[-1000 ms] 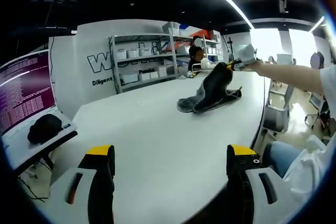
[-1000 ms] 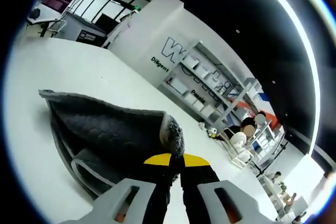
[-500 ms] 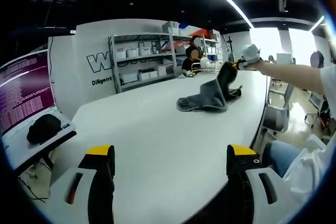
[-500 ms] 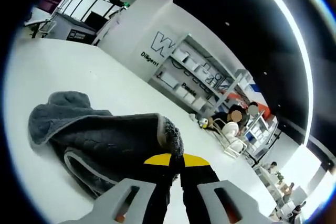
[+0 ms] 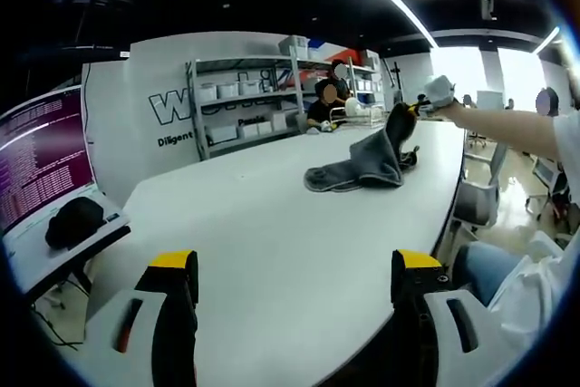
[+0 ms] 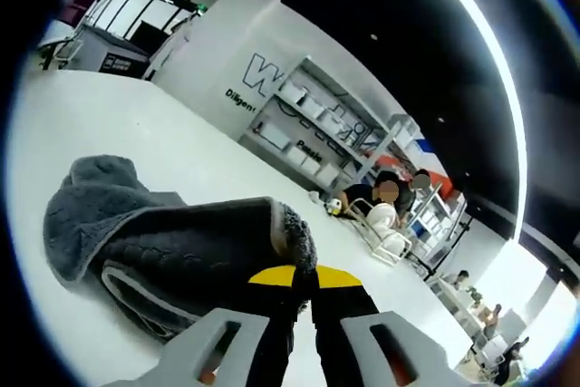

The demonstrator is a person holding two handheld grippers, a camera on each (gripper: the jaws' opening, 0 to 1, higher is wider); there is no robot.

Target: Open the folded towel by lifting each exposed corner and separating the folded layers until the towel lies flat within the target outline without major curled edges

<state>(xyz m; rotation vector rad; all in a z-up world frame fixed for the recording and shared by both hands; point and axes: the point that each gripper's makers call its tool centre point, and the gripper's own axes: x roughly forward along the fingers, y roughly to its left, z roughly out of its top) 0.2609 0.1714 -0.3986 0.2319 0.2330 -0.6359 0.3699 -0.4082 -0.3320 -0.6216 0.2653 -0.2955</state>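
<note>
Tabletop (image 6: 136, 142) towel (image 6: 181, 251) (grey) pinched by right gripper (image 6: 303, 283).

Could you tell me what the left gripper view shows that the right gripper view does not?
Left gripper view alone: the left tongs open over bare table, a purple monitor, and the person's outstretched arm. Right gripper view alone: the right tongs shut on the towel's fluffy corner, and its pale edging. Both share the grey towel, the white table and the shelving.
</note>
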